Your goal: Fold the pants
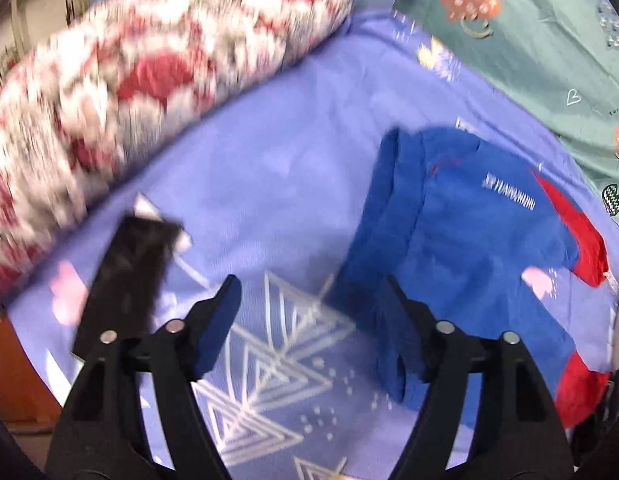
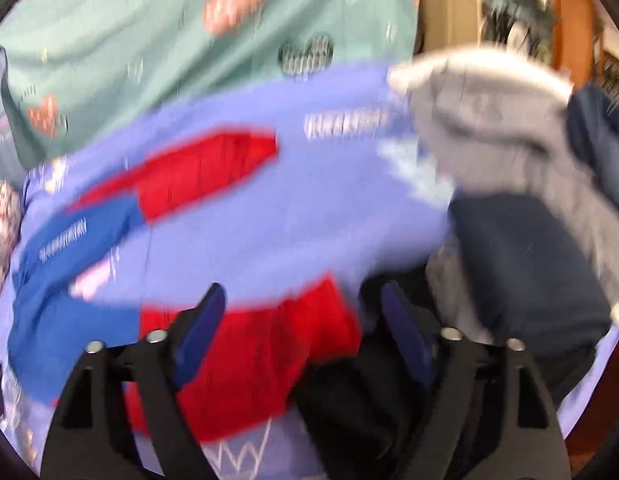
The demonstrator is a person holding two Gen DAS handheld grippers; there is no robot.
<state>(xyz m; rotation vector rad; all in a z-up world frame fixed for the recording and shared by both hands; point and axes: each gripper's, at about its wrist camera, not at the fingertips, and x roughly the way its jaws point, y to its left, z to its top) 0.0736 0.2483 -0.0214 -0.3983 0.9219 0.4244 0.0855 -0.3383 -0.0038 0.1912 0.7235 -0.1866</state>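
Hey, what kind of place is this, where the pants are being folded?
Probably a bedroom: the blue and red pants lie on a bed's lavender printed sheet, with a rolled floral quilt and a green patterned cover alongside, plus more piled clothes.

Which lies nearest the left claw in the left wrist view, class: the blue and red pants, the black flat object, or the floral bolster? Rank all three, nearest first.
From the left claw:
1. Blue and red pants, on the right, beside the right finger.
2. Black flat object, on the left, on the sheet.
3. Floral bolster, far left, beyond the black object.
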